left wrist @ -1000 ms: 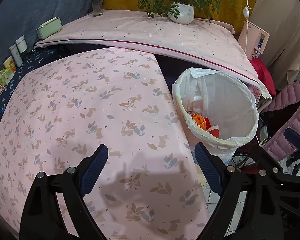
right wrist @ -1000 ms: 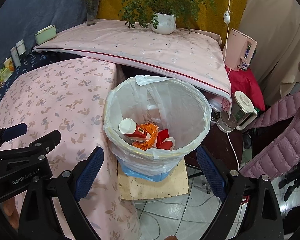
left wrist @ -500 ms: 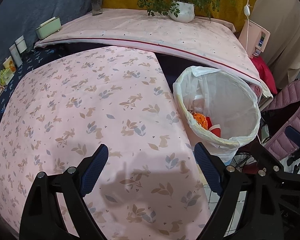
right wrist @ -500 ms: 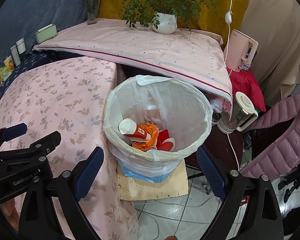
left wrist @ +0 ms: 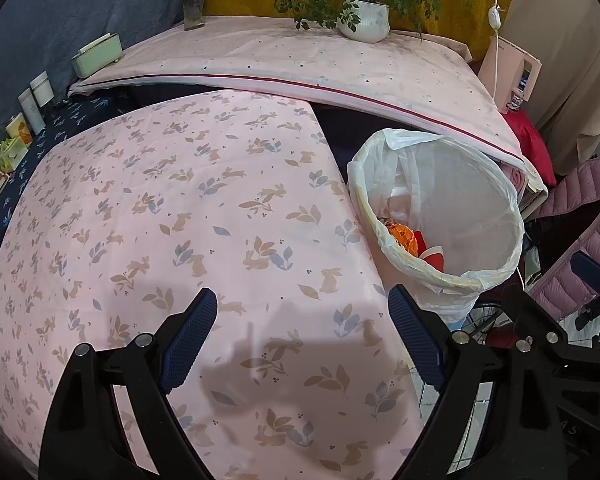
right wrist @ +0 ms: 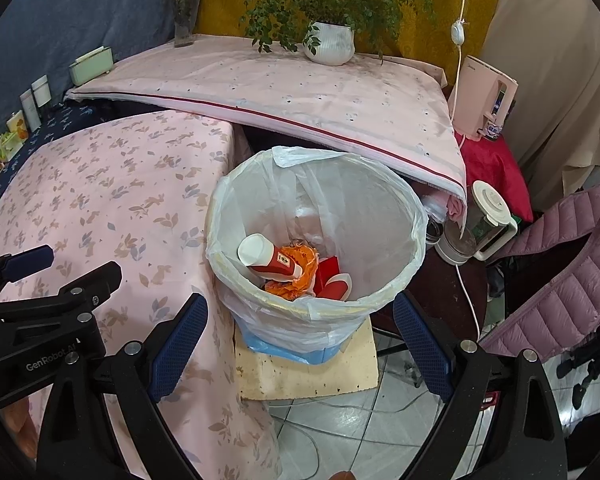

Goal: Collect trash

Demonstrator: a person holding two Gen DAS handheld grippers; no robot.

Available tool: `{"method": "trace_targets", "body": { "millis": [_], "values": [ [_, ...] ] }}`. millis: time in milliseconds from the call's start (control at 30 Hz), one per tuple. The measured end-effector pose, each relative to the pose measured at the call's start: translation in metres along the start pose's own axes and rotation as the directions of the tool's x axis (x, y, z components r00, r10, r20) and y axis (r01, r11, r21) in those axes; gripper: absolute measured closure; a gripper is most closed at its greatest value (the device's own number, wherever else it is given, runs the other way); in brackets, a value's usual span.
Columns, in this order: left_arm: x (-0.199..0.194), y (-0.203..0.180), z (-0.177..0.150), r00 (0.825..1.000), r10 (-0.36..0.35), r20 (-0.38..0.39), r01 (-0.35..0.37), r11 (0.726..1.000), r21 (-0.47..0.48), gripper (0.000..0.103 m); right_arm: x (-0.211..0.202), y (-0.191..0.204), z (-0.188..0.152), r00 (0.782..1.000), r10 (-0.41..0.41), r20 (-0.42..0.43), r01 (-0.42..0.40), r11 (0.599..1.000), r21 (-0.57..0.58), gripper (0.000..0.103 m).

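Trash bin (right wrist: 320, 240), bag-lined, stands directly ahead of the right hand-held gripper (right wrist: 300, 344), jaws spread, empty. Contents: red sauce bottle (right wrist: 270, 258), orange wrapper (right wrist: 300, 272), red-white cup (right wrist: 334, 284). Left hand-held gripper (left wrist: 302, 340) spread over desk (left wrist: 160, 208), bin ahead-right.

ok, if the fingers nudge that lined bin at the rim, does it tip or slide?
The bin likely tips rather than slides: it looks light, holding only a ketchup bottle and scraps. It stands on a small pad. The thin liner would probably crumple and slip.
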State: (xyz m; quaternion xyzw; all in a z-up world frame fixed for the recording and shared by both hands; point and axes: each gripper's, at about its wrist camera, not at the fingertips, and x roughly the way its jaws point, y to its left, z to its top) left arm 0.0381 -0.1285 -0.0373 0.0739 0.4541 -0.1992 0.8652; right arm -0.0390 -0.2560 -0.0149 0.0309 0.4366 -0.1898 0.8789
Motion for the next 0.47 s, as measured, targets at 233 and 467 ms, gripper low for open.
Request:
{"method": "trace_targets", "body": {
  "millis": [233,467],
  "values": [
    [0.0012,0.0,-0.0008,1.0,-0.001,0.003,0.001,1.0,-0.002,0.02,0.0011,0.0002,-0.0005,1.0,0.0,-0.001,0.0,1.0,0.001,0.013],
    [0.0014,0.0012,-0.0025,1.0,0.003,-0.001,-0.003,1.0,-0.006,0.02,0.0019,0.0004,-0.0006,1.0,0.002,-0.001,-0.002,1.0,0.001,0.013]
  ]
}}
